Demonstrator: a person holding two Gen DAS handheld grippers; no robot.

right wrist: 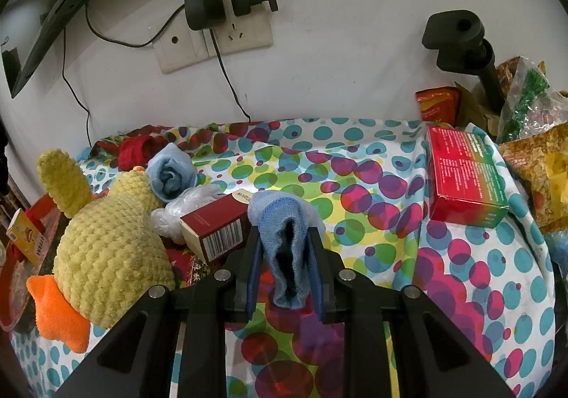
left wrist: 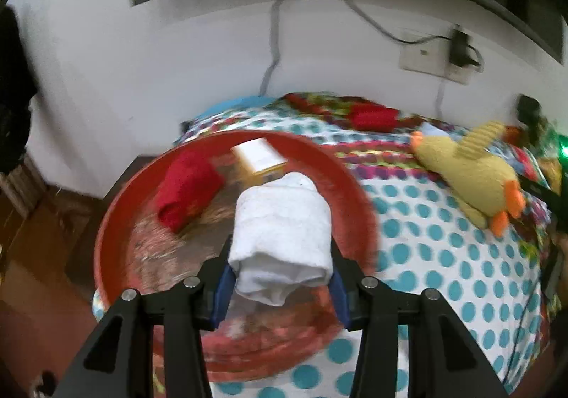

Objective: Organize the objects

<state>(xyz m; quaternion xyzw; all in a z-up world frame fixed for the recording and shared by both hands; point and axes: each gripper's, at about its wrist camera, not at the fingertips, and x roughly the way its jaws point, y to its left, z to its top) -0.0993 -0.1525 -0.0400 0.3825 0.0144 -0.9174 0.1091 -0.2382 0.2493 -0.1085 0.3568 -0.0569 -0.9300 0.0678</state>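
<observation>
Clamped between the blue pads of the left tool point(left wrist: 282, 265) is a rolled white towel point(left wrist: 280, 238), soft and nubbly, its folded end drooping toward the camera. It hangs over a round red tray point(left wrist: 117, 213) that holds a rolled red cloth point(left wrist: 186, 188) and a small yellow-and-white box point(left wrist: 261, 158). The tray sits at the edge of a tabletop under a polka-dot cloth point(left wrist: 443, 256), with a yellow knitted duck point(left wrist: 472, 174) lying nearby. On the other side, the right tool point(right wrist: 285, 256) is clenched on a light blue cloth point(right wrist: 284, 231), folded with darker blue edging. Just beside it lie a maroon barcode box point(right wrist: 213, 227) and crumpled clear plastic point(right wrist: 181, 206).
</observation>
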